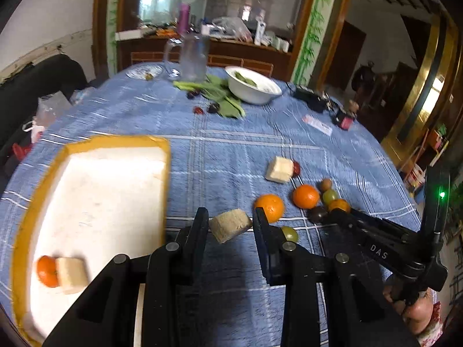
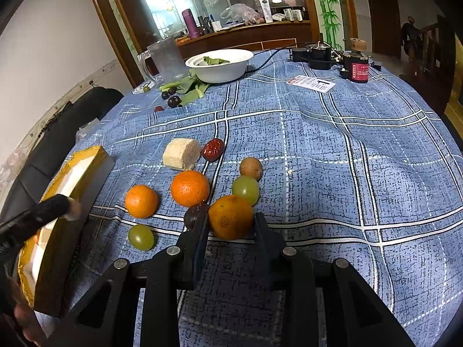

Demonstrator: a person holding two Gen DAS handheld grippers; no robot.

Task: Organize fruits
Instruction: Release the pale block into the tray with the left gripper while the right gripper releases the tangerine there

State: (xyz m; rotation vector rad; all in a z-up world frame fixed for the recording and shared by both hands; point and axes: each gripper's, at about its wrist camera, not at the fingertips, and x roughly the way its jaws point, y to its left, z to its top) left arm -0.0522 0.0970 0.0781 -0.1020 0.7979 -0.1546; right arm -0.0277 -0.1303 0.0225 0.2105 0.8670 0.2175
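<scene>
We have two pieces of produce in hand at once. The pale, cut cylinder of sugarcane-like stalk point(image 1: 230, 225) sits crosswise between the black fingers of our left gripper point(image 1: 230, 222), clamped on its sides and, we judge, raised off the blue plaid tablecloth point(image 1: 231, 150) so it can travel to the shallow white tray with the yellow rim point(image 1: 166, 156) at the left. That tray already holds a small orange mandarin point(image 1: 46, 270) touching another pale stalk piece point(image 1: 71, 274), which suggests it is the collecting place.

Our right gripper point(image 2: 231, 222) has closed on a round orange mandarin point(image 2: 230, 217), pads against its flanks; whether it has left the cloth we cannot tell. A dark plum-like fruit point(image 2: 193, 215) lies touching that gripper's left finger, so lifting straight up looks wise.

Loose on the cloth nearby remain two more oranges point(image 2: 189, 188), two green grapes point(image 2: 245, 189), a brown round fruit point(image 2: 250, 167), a red date point(image 2: 212, 149) and a third stalk piece point(image 2: 181, 153). Farther off stands a white bowl point(image 2: 220, 70) with greens.
</scene>
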